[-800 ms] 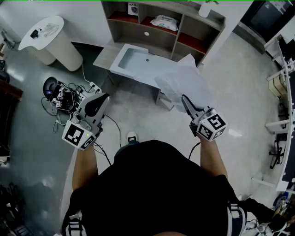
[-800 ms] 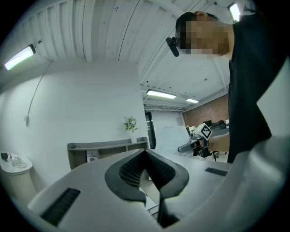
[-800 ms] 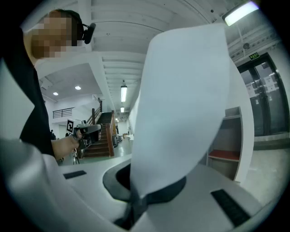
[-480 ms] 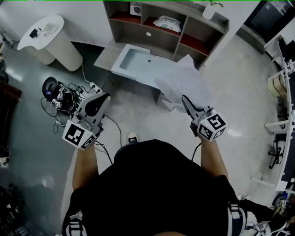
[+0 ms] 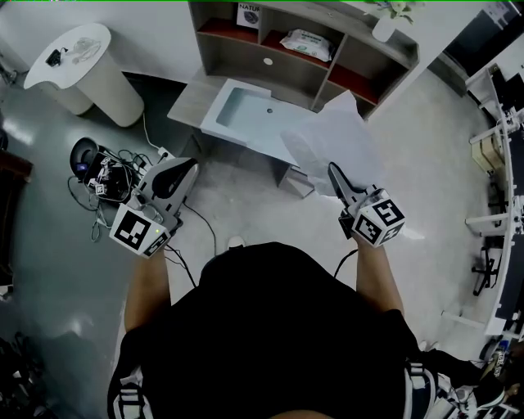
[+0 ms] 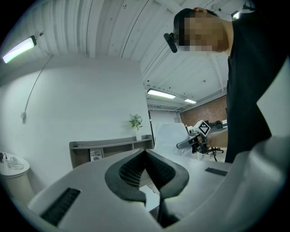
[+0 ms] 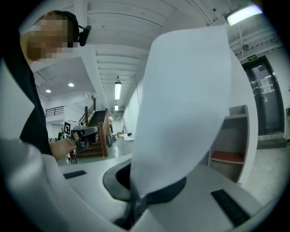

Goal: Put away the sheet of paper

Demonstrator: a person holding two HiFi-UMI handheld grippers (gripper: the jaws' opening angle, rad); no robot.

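Grey floor [image 5: 246, 204] w/ a round white side table [image 5: 82, 61] at far left and a cable tangle [image 5: 110, 172] just nearer. Left gripper [image 5: 190, 166] hovers right of the cables, well apart from the paper. In the left gripper view [image 6: 145, 152] its jaws are closed tip to tip w/ nothing between them.

Centre far: white bench [image 5: 246, 114] in front of a wooden shelf unit [image 5: 323, 69]. A book [image 5: 250, 15] stands in its top-left compartment and a white pack [image 5: 307, 42] lies in the next compartment to the right. A potted plant [image 5: 385, 24] sits on top at far right.

Sheet of paper [image 5: 332, 143] is in the air over the bench's right end, pinched at its near edge. Long axis runs near to far, free end toward the shelf unit. Right gripper [image 5: 334, 172] has its jaws clamped on it. In the right gripper view [image 7: 133, 199] the sheet [image 7: 190, 113] rises straight out of the closed jaws and its top leans right.
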